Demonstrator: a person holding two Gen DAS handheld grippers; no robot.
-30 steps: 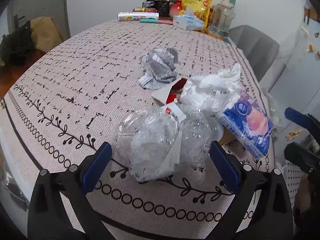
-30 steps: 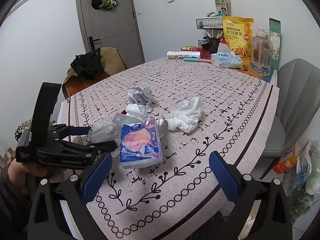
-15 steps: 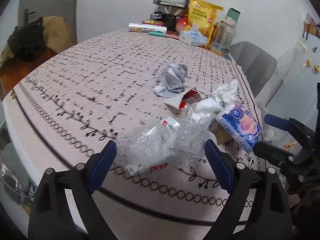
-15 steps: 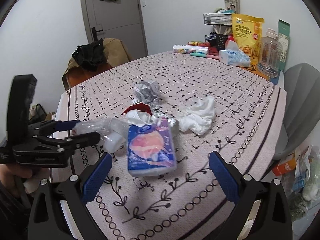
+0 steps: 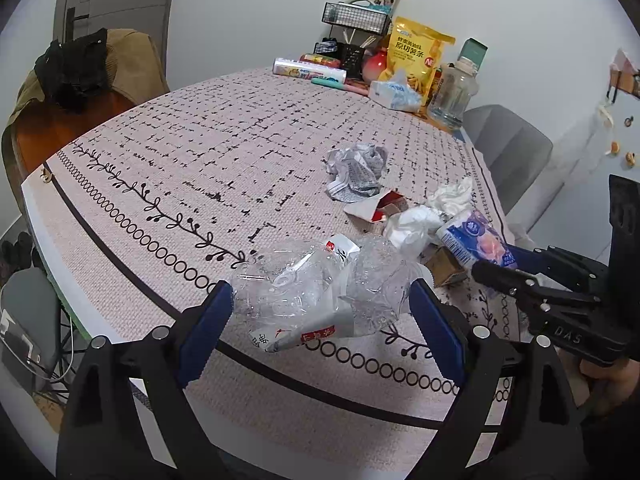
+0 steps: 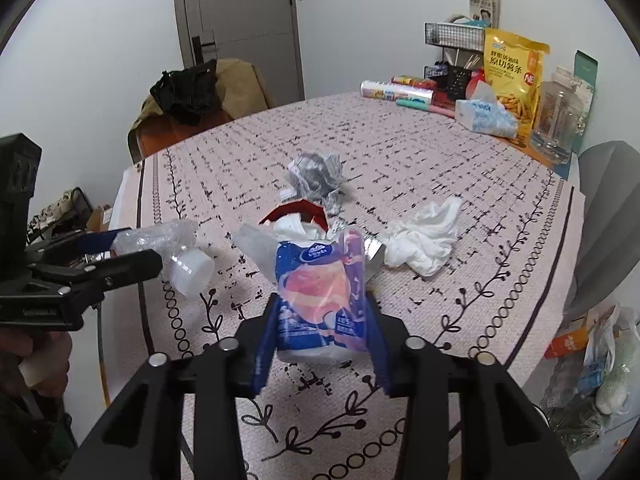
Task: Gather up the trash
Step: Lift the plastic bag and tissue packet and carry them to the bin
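My left gripper (image 5: pixel 320 304) has its blue pads either side of a crushed clear plastic bottle (image 5: pixel 320 288) at the table's near edge, pressing on it. My right gripper (image 6: pixel 320 320) is shut on a blue and pink tissue pack (image 6: pixel 320 292), which also shows in the left wrist view (image 5: pixel 476 240). More trash lies behind: a crumpled grey paper ball (image 6: pixel 316 176), a torn red and white carton (image 6: pixel 296 212) and a white crumpled tissue (image 6: pixel 424 236).
The table (image 5: pixel 200 152) carries a patterned cloth. At its far end stand a yellow snack bag (image 5: pixel 420 56), a tissue box (image 5: pixel 394 94), a clear jar (image 5: pixel 454 90) and a wire rack (image 5: pixel 356 16). A grey chair (image 5: pixel 512 148) is at right, a bag of rubbish (image 6: pixel 596 364) on the floor.
My right gripper has closed on the tissue pack. My left gripper has narrowed around the crushed bottle and drawn back toward the table edge.
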